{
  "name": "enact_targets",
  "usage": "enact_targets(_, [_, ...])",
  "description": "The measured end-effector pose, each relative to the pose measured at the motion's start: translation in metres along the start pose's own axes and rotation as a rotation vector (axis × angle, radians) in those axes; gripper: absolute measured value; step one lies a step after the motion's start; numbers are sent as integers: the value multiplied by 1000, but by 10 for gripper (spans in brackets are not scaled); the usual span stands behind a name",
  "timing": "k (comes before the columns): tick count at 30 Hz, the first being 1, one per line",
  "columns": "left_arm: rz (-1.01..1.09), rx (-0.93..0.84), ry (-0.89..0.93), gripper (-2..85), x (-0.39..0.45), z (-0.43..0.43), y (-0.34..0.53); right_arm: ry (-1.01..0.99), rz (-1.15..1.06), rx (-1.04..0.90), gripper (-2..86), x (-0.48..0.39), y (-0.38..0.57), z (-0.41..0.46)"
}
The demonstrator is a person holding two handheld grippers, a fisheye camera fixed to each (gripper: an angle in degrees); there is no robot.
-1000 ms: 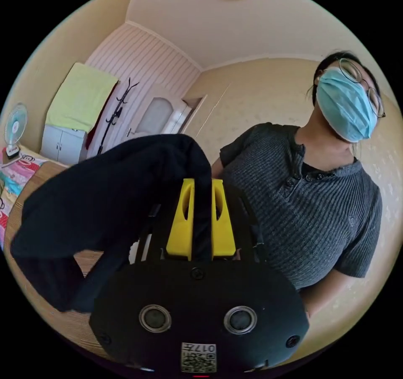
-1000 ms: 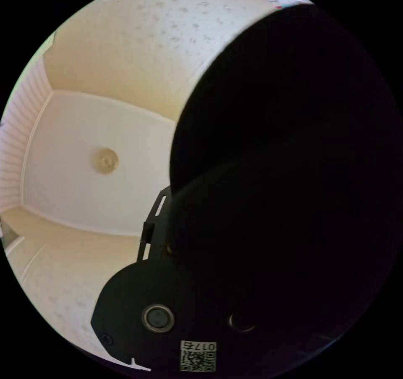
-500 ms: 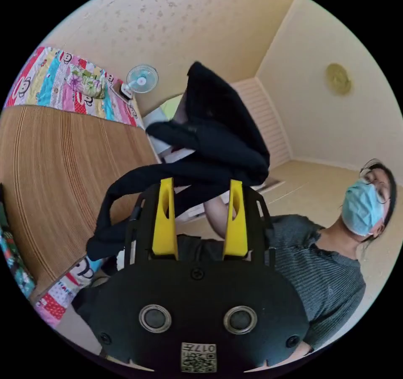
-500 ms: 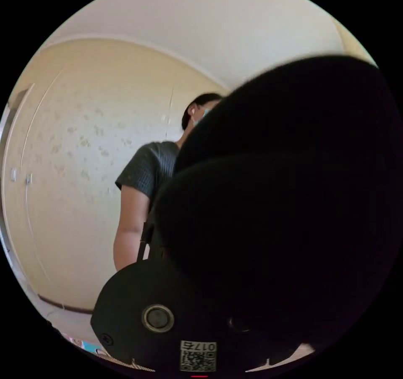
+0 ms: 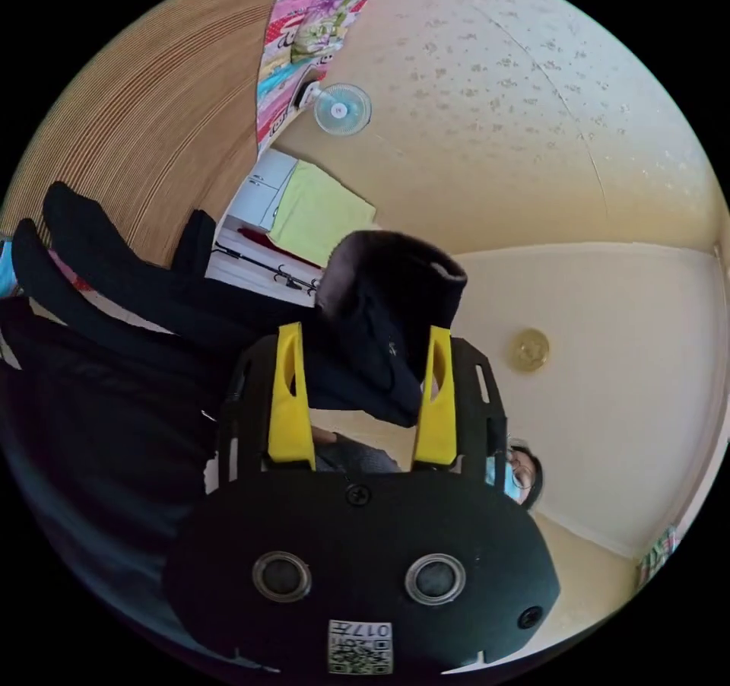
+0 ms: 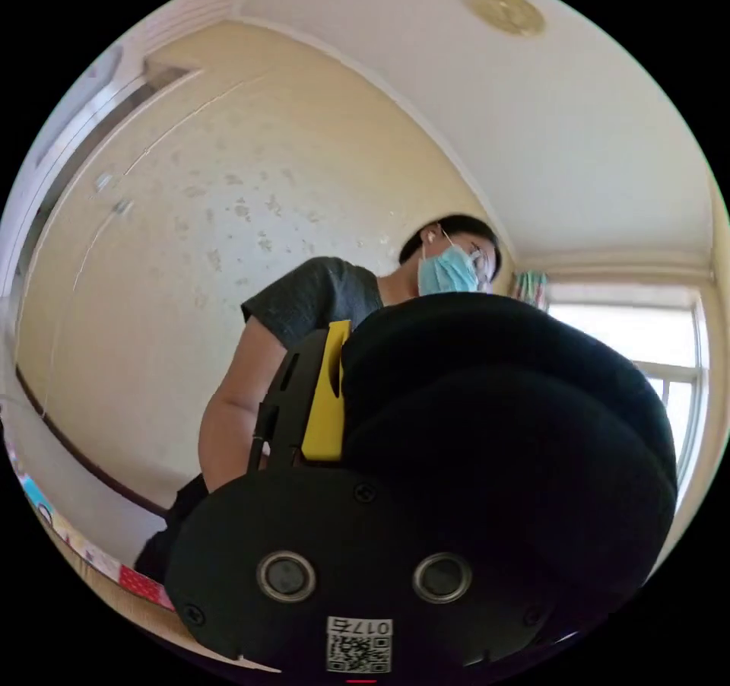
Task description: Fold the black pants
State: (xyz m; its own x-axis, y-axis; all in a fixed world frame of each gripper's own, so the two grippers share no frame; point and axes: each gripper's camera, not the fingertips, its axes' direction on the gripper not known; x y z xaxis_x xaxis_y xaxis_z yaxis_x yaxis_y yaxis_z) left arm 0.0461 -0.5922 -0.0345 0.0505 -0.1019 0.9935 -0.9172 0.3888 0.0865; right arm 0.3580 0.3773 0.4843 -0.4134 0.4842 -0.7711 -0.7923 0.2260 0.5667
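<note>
Now my left yellow-jawed gripper gapes, gripping nothing, letting the soft black fabric pants hang; whether my right gripper clamps them, I cannot tell.

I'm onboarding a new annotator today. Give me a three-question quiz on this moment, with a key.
1. True or false: the left gripper has its yellow jaws spread apart.
2. In the right gripper view, the black pants cover which jaw of the right gripper? A) the one on the view's left B) the one on the view's right C) neither
3. Fill in: in the left gripper view, a small ____ stands by the patterned bedding.

Key: 1 true. 2 B; its grip cannot be judged. 3 fan.
</note>
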Motion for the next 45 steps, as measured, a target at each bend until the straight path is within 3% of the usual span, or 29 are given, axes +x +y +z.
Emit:
enact_targets(4, [-33, -81, 20, 221, -5, 16, -6, -49, -97, 49, 28, -5, 8, 5])
enact_targets(7, [-68, -262, 94, 194, -17, 66, -5, -29, -74, 78, 30, 5, 28, 11])
enact_targets(9, [-83, -269, 360, 91, -33, 88, 1, -21, -28, 110, 32, 14, 45, 16])
enact_targets(10, [-66, -240, 426, 81, -35, 87, 2, -20, -17, 113, 34, 15, 47, 17])
enact_targets(11, [-8, -194, 470, 70, -31, 79, 3, -12, 13, 105, 36, 16, 49, 21])
enact_targets(13, [199, -206, 350, 66, 0, 62, 4, 29, 119, 53, 42, 18, 49, 28])
enact_targets(18, [905, -284, 239, 64, 124, 33, 47, 265, 672, -10, 66, 33, 83, 44])
enact_targets(22, [1181, -396, 187, 66, 162, 45, 89, 354, 1078, -90, 111, 65, 140, 67])
enact_targets(24, [1308, -476, 183, 67, 171, 60, 116, 514, 1327, -213, 180, 81, 170, 80])
enact_targets(26, [1379, -510, 182, 68, 175, 66, 136, 613, 1416, -227, 210, 82, 178, 81])
enact_targets(28, [1416, -530, 198, 68, 177, 69, 151, 693, 1428, -216, 223, 77, 172, 80])
enact_targets(32, [1435, -538, 132, 68, 178, 83, 179, 1164, 1398, -278, 238, 57, 124, 87])
enact_targets(35, [1447, -528, -19, 67, 172, 102, 198, 1389, 1175, -307, 246, 51, 76, 116])
enact_targets(38, [1412, -554, -139, 66, 155, 130, 209, 1194, 935, -334, 238, 66, 54, 146])
enact_targets(40, [1376, -575, -182, 66, 140, 147, 212, 1051, 941, -333, 213, 81, 64, 149])
enact_targets(42, [1323, -580, -209, 67, 124, 163, 213, 1058, 1047, -366, 153, 86, 83, 140])
enact_targets(45, [1285, -552, -231, 68, 118, 166, 216, 1144, 1045, -247, 59, 51, 88, 120])
